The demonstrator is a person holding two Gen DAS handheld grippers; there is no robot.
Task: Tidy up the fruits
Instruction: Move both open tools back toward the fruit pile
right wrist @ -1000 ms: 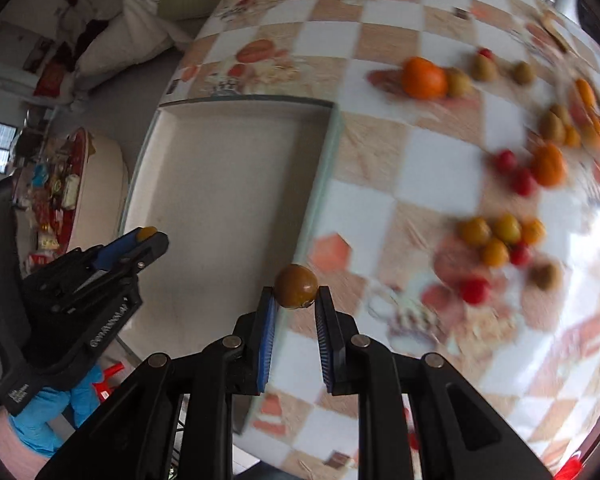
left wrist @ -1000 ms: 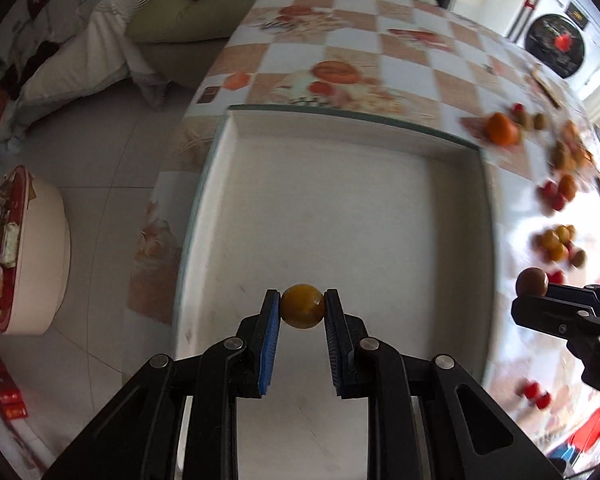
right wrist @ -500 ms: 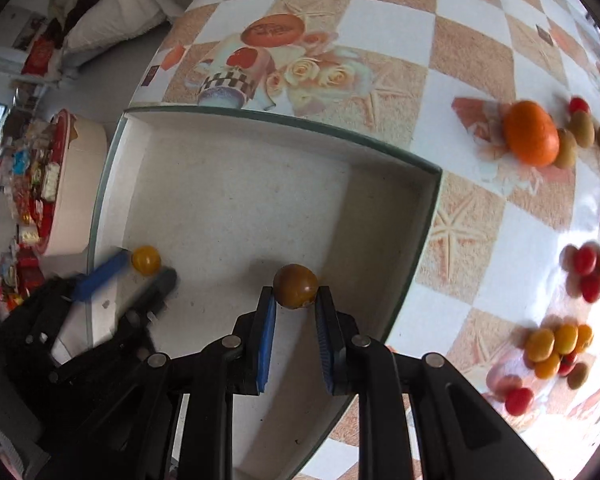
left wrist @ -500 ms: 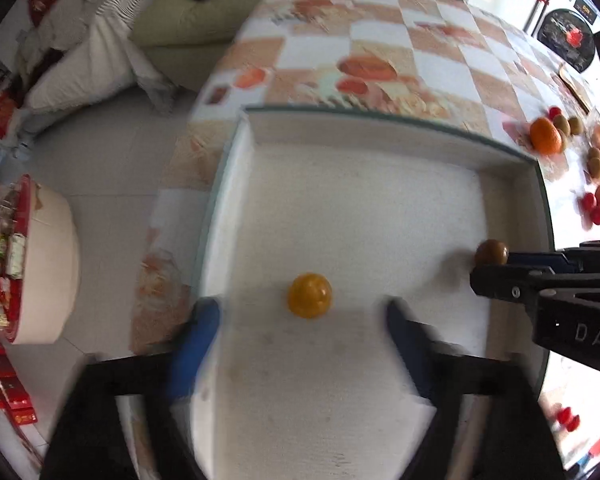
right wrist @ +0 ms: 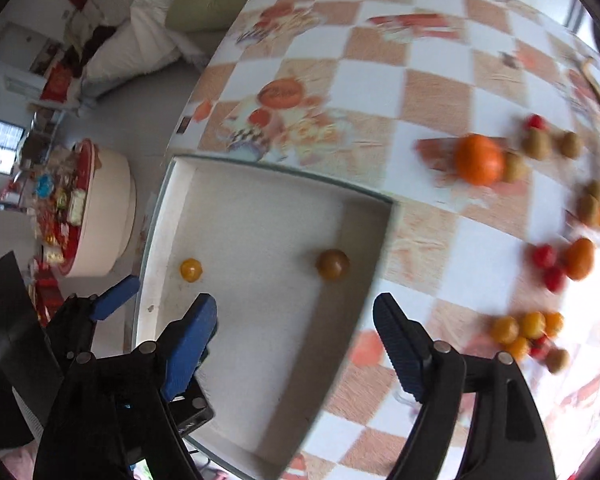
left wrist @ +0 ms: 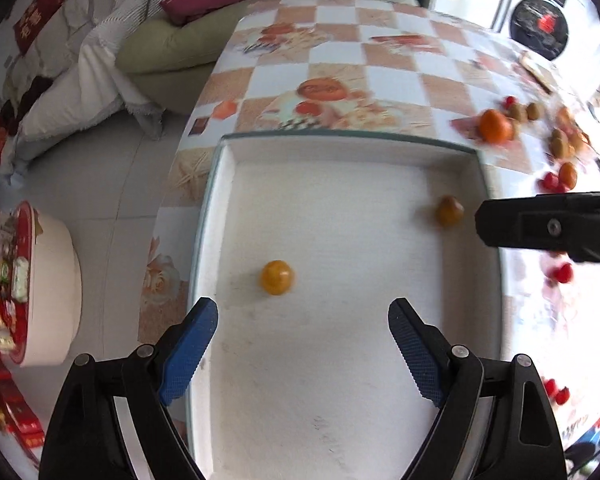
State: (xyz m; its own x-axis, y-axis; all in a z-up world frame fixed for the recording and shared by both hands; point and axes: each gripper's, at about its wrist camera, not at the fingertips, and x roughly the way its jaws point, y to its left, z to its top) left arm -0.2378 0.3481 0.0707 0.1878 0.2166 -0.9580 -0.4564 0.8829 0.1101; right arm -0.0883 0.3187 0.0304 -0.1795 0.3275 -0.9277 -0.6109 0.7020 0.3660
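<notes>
A white tray (left wrist: 340, 148) lies on the checkered table. A yellow-orange tomato (left wrist: 276, 277) lies on the tray floor just ahead of my open left gripper (left wrist: 302, 344). A brown tomato (left wrist: 449, 211) lies near the tray's right wall. In the right wrist view the tray (right wrist: 284, 170) holds the brown tomato (right wrist: 333, 264) ahead of my open right gripper (right wrist: 296, 336) and the yellow tomato (right wrist: 191, 269) at the left. The right gripper also shows in the left wrist view (left wrist: 548, 228), and the left gripper shows in the right wrist view (right wrist: 112, 298).
Several loose fruits lie on the table right of the tray: an orange (right wrist: 479, 159), brown tomatoes (right wrist: 537, 145), red tomatoes (right wrist: 545, 257) and a yellow cluster (right wrist: 524, 328). A round box of snacks (right wrist: 84, 216) stands on the floor at the left, with cushions (left wrist: 84, 92) behind.
Both grippers opened and drew back. The left let go of the yellow tomato and the right let go of the brown tomato; both now lie in the tray.
</notes>
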